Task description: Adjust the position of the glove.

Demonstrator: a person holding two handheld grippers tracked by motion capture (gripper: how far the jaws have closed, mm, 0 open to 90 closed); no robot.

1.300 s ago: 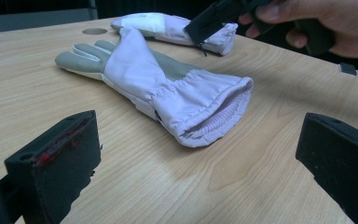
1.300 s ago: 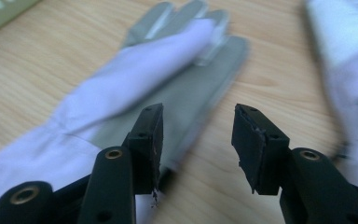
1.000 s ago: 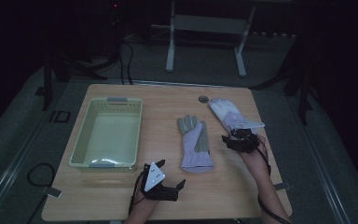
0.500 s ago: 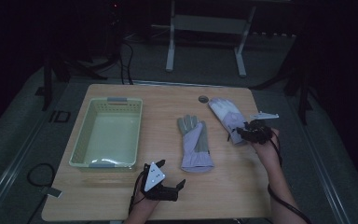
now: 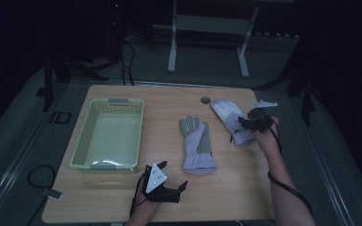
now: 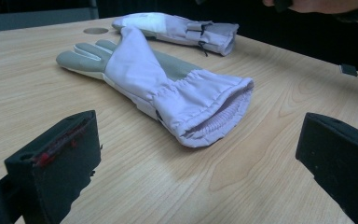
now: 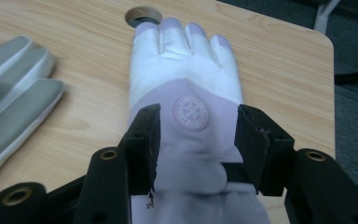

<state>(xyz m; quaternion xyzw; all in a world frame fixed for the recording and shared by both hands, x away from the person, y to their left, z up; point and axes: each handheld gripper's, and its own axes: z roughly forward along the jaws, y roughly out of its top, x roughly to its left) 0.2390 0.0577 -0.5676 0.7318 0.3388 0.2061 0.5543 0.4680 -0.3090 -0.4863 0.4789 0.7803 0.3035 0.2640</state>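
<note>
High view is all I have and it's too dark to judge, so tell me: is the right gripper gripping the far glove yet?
Observer: Not that I can see. The right gripper's jaws straddle the white-fingered glove at the wrist, either side of a round emblem, and have just been opening.
Operator: Which way does the grey-palmed glove point its cuff?
Observer: Its cuff mouth opens towards the left gripper, with the elastic lining showing.
Operator: Anything in the left jaws?
Observer: Nothing; they stand wide open over bare table.
</note>
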